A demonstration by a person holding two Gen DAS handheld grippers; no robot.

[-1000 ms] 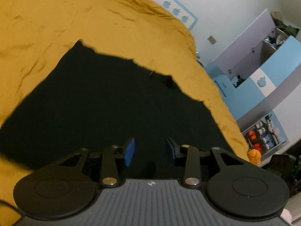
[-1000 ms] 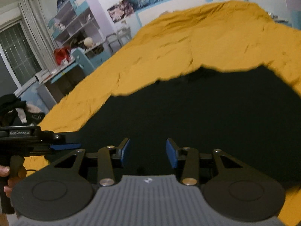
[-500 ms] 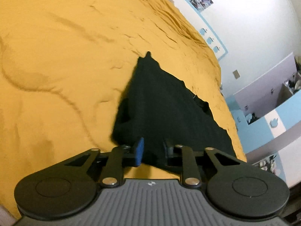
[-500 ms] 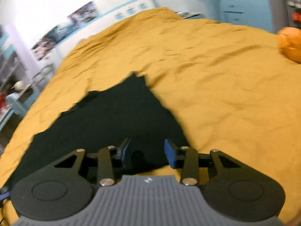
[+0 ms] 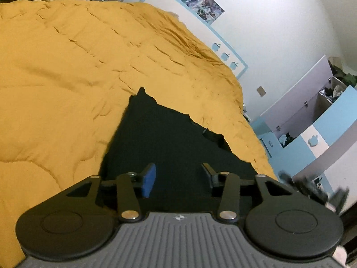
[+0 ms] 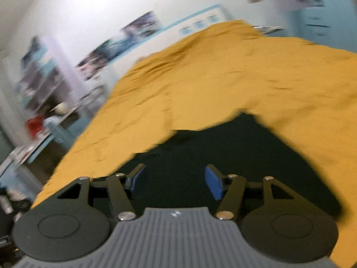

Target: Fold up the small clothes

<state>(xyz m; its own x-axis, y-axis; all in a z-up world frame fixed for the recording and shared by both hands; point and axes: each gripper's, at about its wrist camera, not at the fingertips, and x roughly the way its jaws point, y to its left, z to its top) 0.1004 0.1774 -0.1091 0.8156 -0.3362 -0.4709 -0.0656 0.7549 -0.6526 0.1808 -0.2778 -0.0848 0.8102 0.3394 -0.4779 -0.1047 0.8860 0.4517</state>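
Ahead of each opening tool (image 5: 177, 179) (image 6: 174, 182) lies the black garment (image 5: 169, 138); unpinched.

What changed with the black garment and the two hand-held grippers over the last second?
The black garment lay spread wide a second ago; now it shows narrower, folded in. The left hand-held gripper had closed on its edge half a second ago; its jaws are now opening, nothing pinched. The right hand-held gripper is opening too, above the cloth. The yellow bedspread stayed put.
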